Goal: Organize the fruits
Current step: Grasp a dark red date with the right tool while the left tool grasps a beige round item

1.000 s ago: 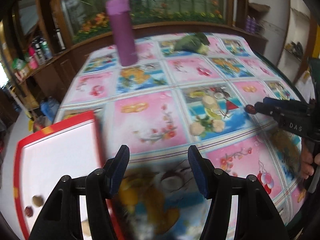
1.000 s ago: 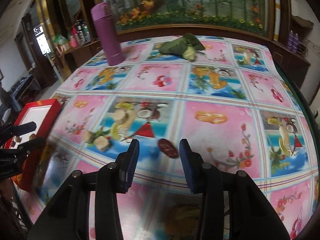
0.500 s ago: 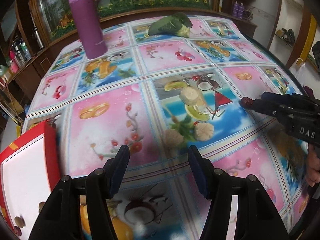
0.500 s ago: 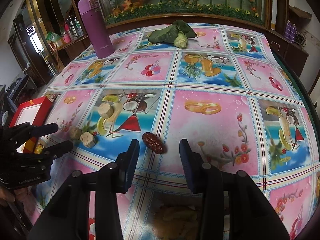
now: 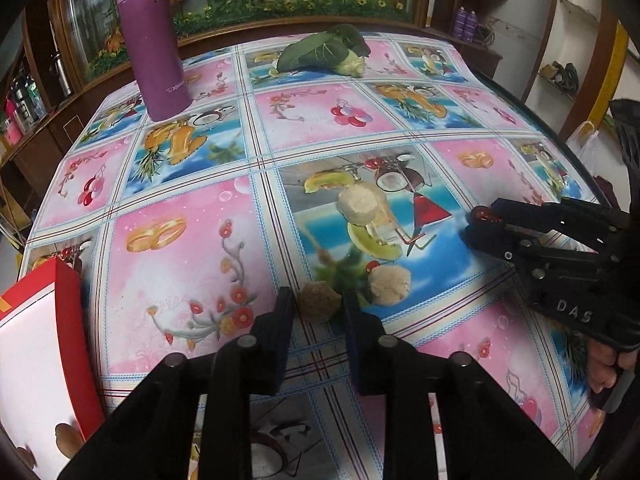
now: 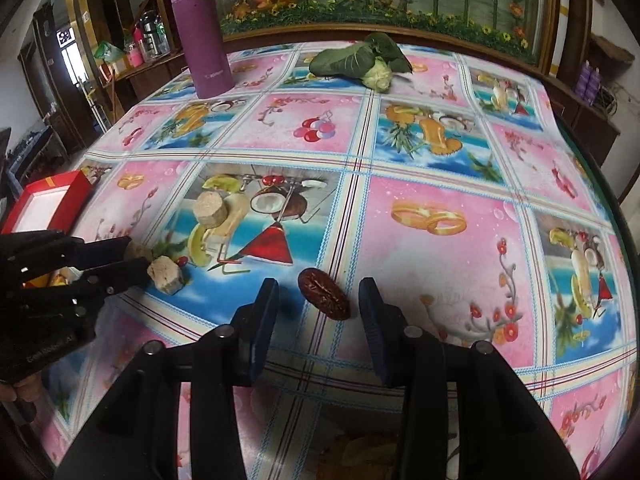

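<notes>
My left gripper [image 5: 319, 300] is shut on a tan fruit chunk [image 5: 318, 302] that rests on the tablecloth; the right wrist view shows the same left gripper [image 6: 136, 255] with that chunk [image 6: 138, 250] at its tips. A second tan chunk [image 5: 390, 286] [image 6: 166, 274] lies just beside it, and a round tan piece [image 5: 362, 208] [image 6: 210, 208] sits farther back. My right gripper [image 6: 319, 286] stands open, its fingers on either side of a dark red date [image 6: 324, 296] without touching it. The left wrist view shows the right gripper [image 5: 480, 222] low over the date [image 5: 482, 214].
A red box [image 5: 68, 300] [image 6: 48, 200] with a white inside stands at the table's left edge and holds a few brown fruits [image 5: 66, 436]. A purple flask [image 5: 154, 40] and a leafy vegetable [image 5: 324, 52] stand at the far side. A hand [image 5: 608, 364] grips the right tool.
My left gripper swung right, away from the red box, dropped to the tan chunk and closed on it. The right gripper lowered around the date and stayed open.
</notes>
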A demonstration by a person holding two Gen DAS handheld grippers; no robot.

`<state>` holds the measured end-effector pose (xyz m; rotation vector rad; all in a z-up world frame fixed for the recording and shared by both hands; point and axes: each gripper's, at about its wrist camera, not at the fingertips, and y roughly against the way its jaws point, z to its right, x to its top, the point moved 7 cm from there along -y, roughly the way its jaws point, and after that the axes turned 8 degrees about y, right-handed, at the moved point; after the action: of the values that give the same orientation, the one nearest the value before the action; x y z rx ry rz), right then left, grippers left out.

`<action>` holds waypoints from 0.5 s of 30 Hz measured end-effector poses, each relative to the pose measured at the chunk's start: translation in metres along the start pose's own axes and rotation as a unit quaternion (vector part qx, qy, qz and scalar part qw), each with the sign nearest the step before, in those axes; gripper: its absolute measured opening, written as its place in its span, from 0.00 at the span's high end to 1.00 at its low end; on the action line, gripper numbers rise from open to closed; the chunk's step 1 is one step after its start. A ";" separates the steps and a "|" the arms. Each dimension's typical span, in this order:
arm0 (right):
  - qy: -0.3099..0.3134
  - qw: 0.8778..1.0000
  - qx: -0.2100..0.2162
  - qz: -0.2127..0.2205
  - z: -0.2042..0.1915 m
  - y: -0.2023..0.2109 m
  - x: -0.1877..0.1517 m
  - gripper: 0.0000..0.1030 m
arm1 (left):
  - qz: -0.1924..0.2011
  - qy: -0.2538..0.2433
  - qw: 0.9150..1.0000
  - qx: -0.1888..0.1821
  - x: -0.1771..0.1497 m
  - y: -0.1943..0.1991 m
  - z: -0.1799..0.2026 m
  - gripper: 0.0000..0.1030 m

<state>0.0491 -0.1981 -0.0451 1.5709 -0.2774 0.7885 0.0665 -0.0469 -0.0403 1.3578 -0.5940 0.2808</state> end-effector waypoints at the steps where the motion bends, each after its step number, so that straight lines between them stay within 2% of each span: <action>1: 0.003 1.000 -0.004 0.000 0.000 0.000 0.000 0.61 | 0.000 0.002 1.000 -0.001 0.000 0.000 -0.001 0.79; 7: 0.000 1.000 -0.023 0.000 0.006 0.000 -0.001 0.77 | -0.002 0.029 1.000 -0.006 -0.007 0.006 -0.008 0.79; 12: -0.013 1.000 -0.013 0.001 0.006 0.004 -0.002 0.77 | 0.004 0.061 0.998 -0.013 -0.019 0.021 -0.016 0.79; 15: -0.025 1.000 -0.005 0.015 0.006 0.012 0.000 0.77 | 0.013 0.073 0.997 -0.017 -0.026 0.036 -0.017 0.79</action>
<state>0.0442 -0.2054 -0.0355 1.5826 -0.3411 0.7705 0.0302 -0.0187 -0.0265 1.2861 -0.4934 0.3860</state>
